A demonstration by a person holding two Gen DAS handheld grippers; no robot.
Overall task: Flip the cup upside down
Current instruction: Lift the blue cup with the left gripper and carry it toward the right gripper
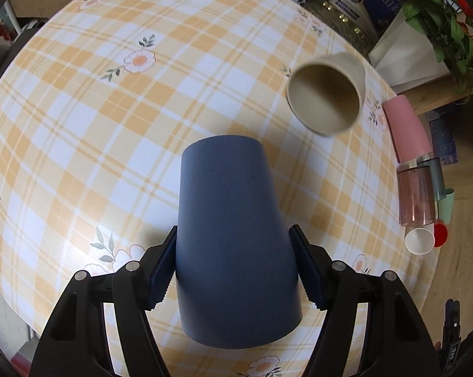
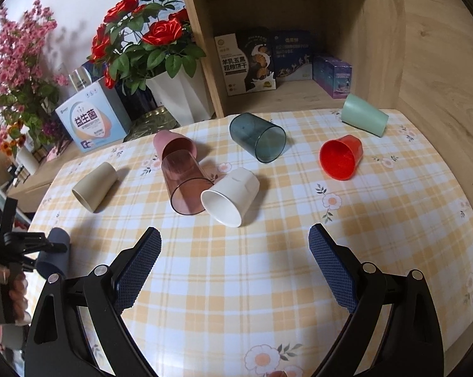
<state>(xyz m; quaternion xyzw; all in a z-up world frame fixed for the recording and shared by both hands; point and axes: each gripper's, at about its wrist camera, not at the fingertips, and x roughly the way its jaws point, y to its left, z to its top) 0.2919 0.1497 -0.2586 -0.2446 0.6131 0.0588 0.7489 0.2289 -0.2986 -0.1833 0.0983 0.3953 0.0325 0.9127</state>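
Observation:
A dark blue cup sits between the pads of my left gripper, base pointing away from the camera and wide rim toward it, over the checked tablecloth. The pads press both its sides. In the right wrist view the same cup shows at the far left, held by the left gripper. My right gripper is open and empty above the cloth, short of a white cup lying on its side.
Other cups lie on their sides: beige, clear pink, opaque pink, clear teal, red, mint green. Flower vase, boxes and a wooden shelf stand behind the table.

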